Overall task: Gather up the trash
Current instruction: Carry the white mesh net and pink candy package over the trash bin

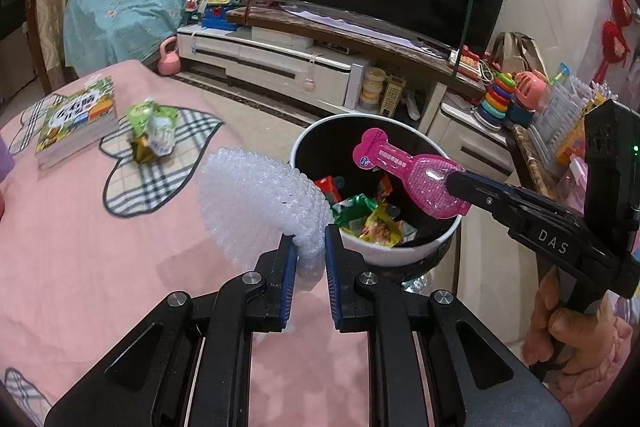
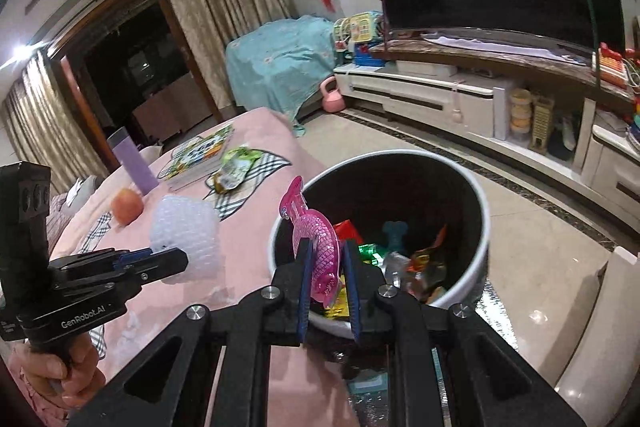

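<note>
Left wrist view: the left gripper [image 1: 311, 251] jaws are pinching light, squashy bubble wrap [image 1: 260, 203] by its lower edge, just beside the trash bin [image 1: 400, 251]. The bin is holding crumpled wrappers [image 1: 368, 219].

Right wrist view: the right gripper [image 2: 326, 267] jaws are clamping a thin, probably slippery pink packet [image 2: 316, 247] above the bin's near rim.

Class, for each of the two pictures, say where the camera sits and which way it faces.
Left wrist: sits on the left gripper, facing the bin and TV; its fingers pinch bubble wrap; the right hand shows.
Right wrist: sits on the right gripper, looking down into the bin; its fingers pinch a pink packet; the left hand shows.
Shared: bin, both grippers, pink tablecloth.
</note>
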